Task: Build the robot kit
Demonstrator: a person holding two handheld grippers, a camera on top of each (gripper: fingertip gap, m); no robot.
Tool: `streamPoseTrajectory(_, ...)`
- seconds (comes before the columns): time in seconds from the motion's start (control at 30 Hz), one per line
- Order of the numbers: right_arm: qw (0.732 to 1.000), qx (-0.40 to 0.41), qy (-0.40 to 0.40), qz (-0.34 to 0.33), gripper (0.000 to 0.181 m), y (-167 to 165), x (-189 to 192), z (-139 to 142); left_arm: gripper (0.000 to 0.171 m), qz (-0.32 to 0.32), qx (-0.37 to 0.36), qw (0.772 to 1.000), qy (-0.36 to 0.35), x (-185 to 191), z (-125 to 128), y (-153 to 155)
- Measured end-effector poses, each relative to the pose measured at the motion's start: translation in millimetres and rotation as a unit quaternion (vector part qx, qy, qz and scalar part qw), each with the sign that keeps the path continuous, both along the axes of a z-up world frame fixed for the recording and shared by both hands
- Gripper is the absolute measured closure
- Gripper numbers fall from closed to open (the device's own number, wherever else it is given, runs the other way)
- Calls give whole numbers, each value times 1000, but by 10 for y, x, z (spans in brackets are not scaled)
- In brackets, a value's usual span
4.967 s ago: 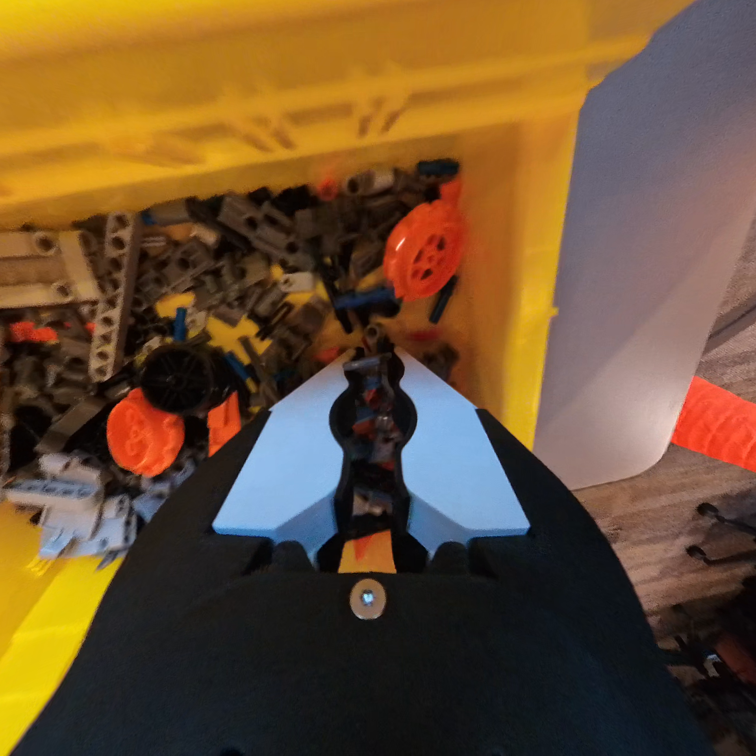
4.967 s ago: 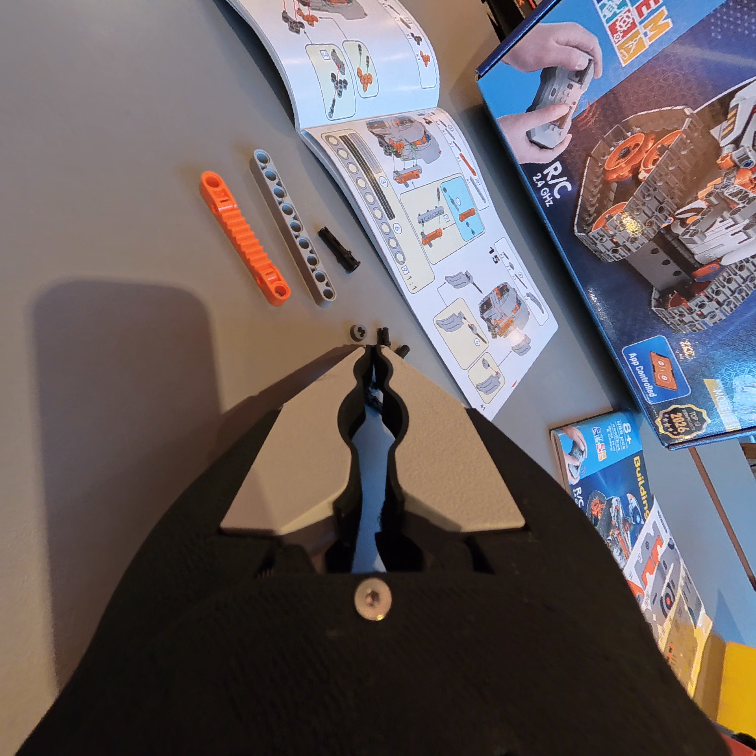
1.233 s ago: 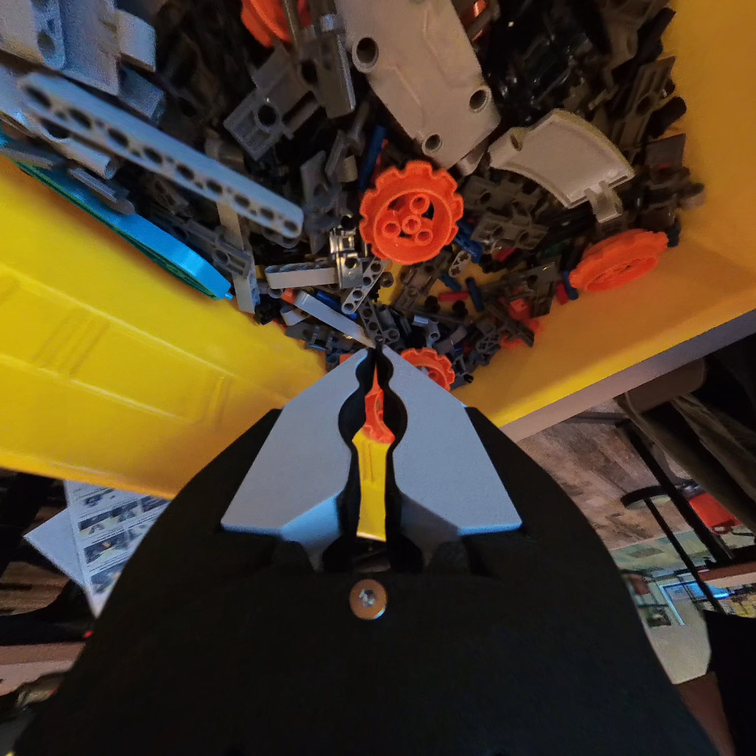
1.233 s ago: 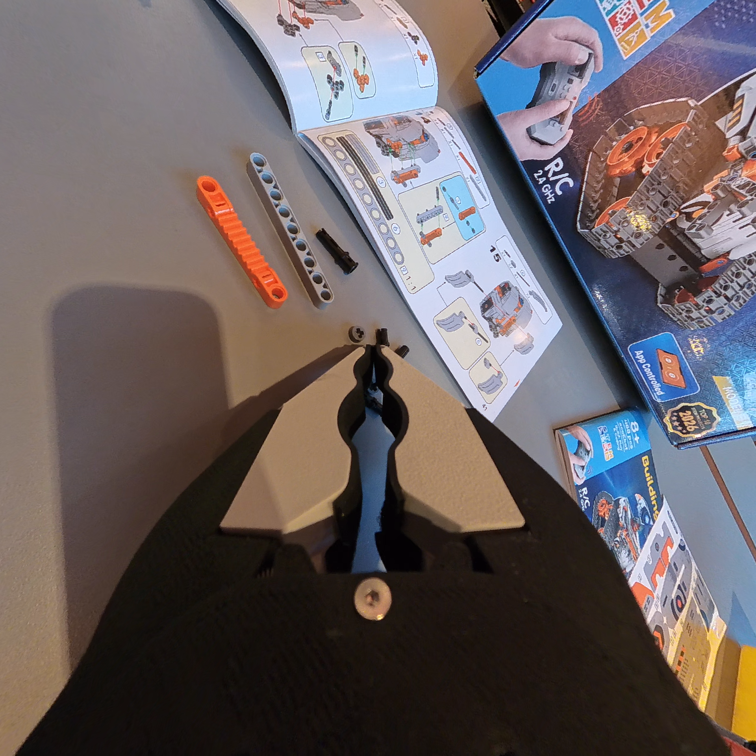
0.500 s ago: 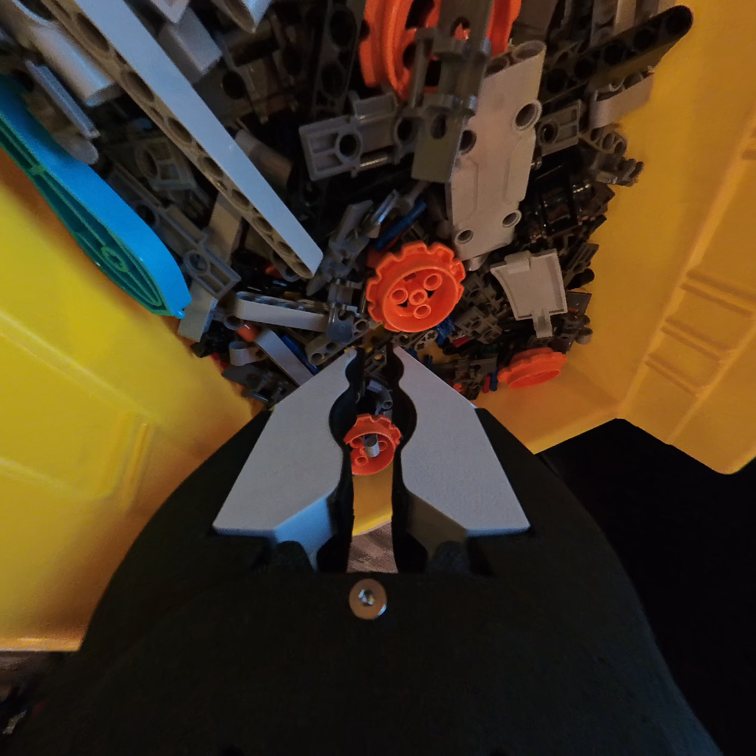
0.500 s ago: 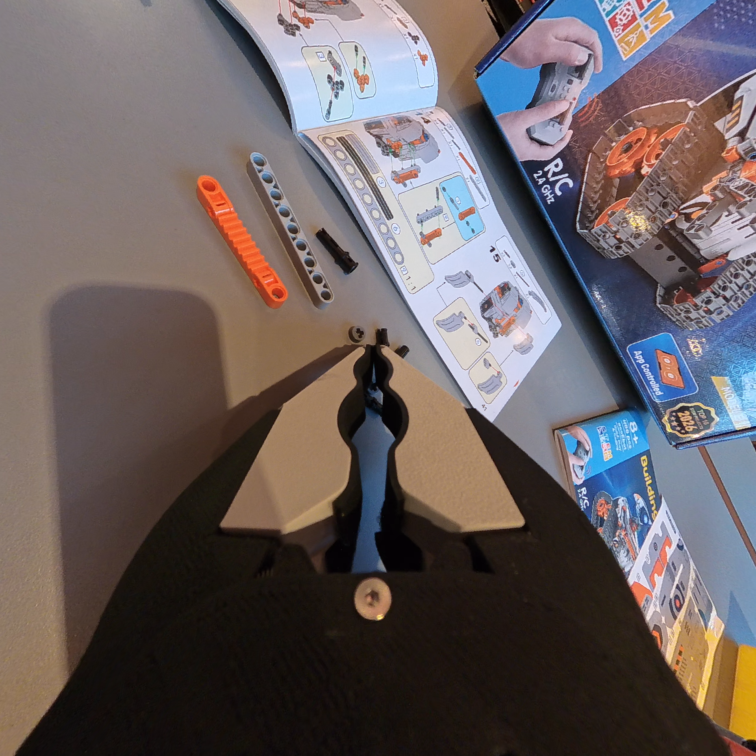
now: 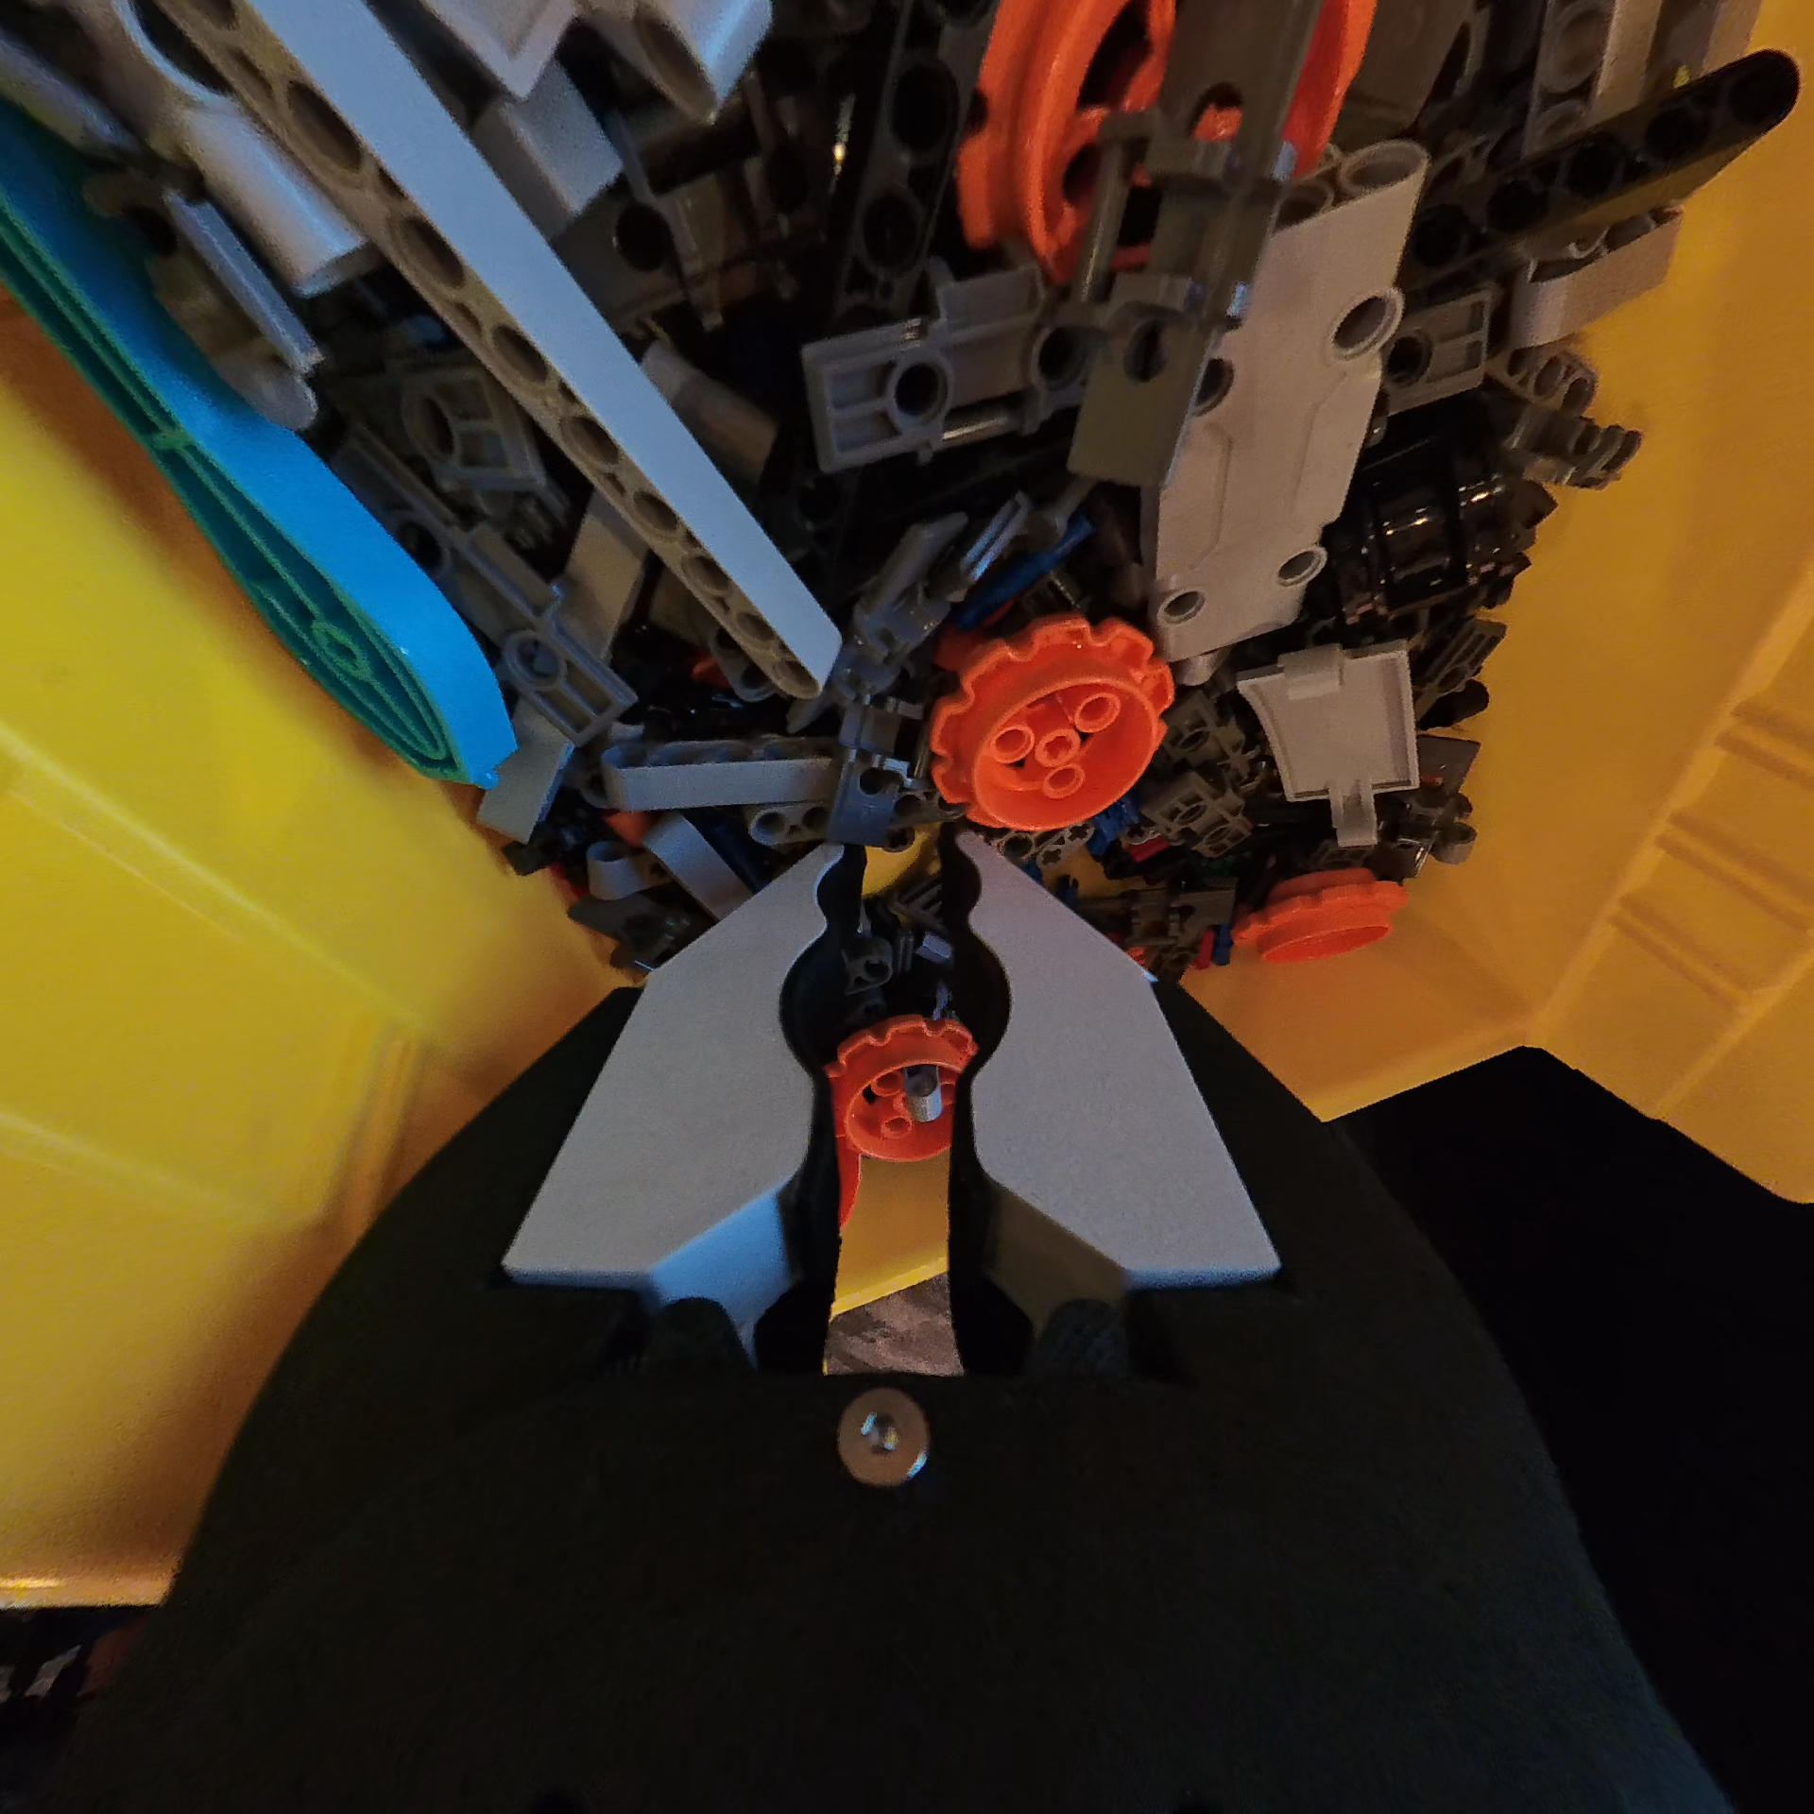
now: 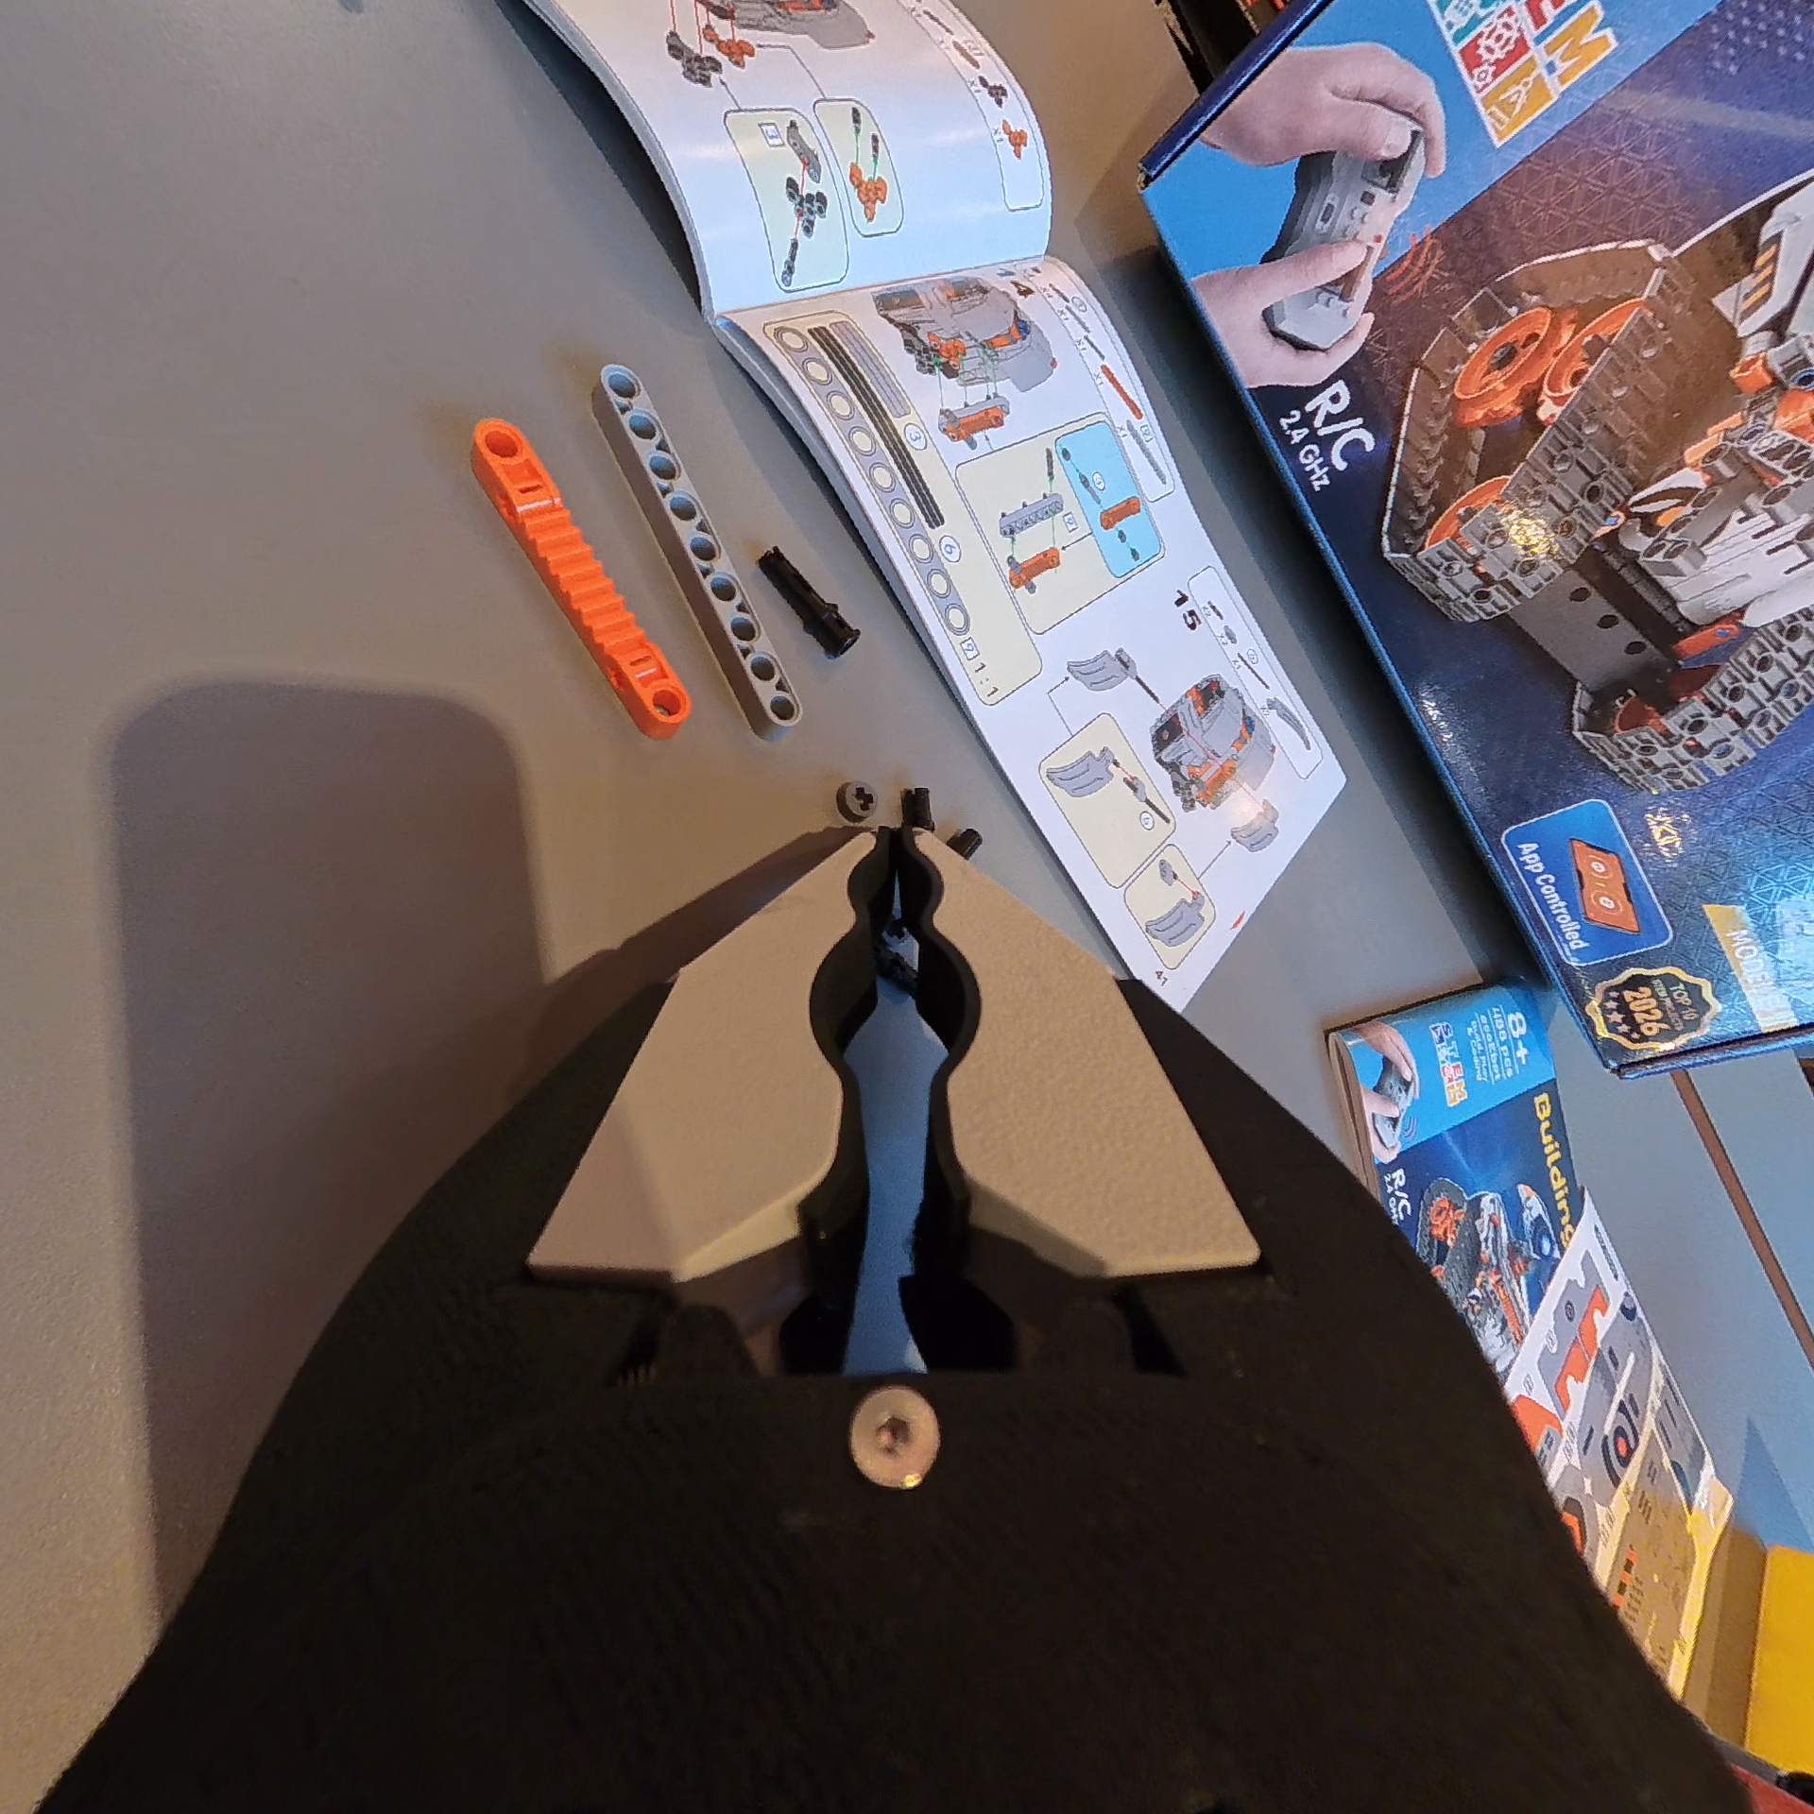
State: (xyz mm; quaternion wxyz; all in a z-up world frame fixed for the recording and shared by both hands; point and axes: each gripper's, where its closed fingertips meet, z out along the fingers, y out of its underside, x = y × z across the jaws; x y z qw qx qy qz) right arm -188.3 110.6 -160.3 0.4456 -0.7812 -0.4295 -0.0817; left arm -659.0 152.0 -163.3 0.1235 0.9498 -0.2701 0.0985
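Left claw (image 7: 901, 864) is boxed in: yellow bin wall (image 7: 196, 933) tight at left and right of frame, a packed heap of building parts (image 7: 982, 412) blocking everything ahead. Right claw (image 8: 898, 834) faces small pins (image 8: 918, 805) at its tips; bare worktop (image 8: 245, 294) lies open upper left, open booklet (image 8: 982, 491) and box (image 8: 1521, 491) fill the right.

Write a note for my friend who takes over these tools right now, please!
Left tool: open, down in the yellow bin at the heap of building parts. A small orange gear shows between its fingers; contact unclear. A bigger orange gear lies just ahead.
Right tool: shut, above the grey table, tips next to a small black pin and a grey ring.
Laid out on the table: orange toothed bar, grey holed beam, longer black pin, beside the open booklet.
All other parts are in the bin.
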Motion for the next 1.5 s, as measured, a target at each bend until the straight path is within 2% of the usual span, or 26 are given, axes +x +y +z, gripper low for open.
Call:
streamPoseTrajectory(0.17,1000,0,0,0,181,0,0,-1,168,-21,17,999,17,-21,-17,25)
streamPoseTrajectory(0.47,1000,0,0,0,181,1,0,-2,168,-33,23,999,22,-67,19,14)
streamPoseTrajectory(0.57,1000,1,-2,0,181,1,1,-3,168,-30,38,999,6,-43,182,9)
streamPoseTrajectory(0.7,1000,2,-8,2,181,-5,0,-4,168,-46,98,994,-26,123,626,45)
streamPoseTrajectory(0.87,998,11,-51,22,181,-71,-47,-4,168,-117,179,972,-101,837,1353,-32)
streamPoseTrajectory(0.93,998,8,-57,30,181,-102,-86,-4,169,-159,195,959,-127,1211,1525,-127)
streamPoseTrajectory(1.0,997,10,-67,31,181,-123,-90,6,168,-197,200,948,-150,1584,1576,-254)
streamPoseTrajectory(1.1,997,27,-58,31,181,-163,-104,110,168,-242,171,937,-186,2107,1483,-505)
streamPoseTrajectory(1.23,997,70,-35,-6,181,-157,33,378,168,-281,124,929,-208,2647,1197,-752)
streamPoseTrajectory(1.4,991,109,21,-73,181,-133,299,688,168,-291,96,924,-228,3211,923,-804)
streamPoseTrajectory(1.5,987,110,65,-97,181,-139,384,789,168,-292,95,918,-252,3596,846,-792)
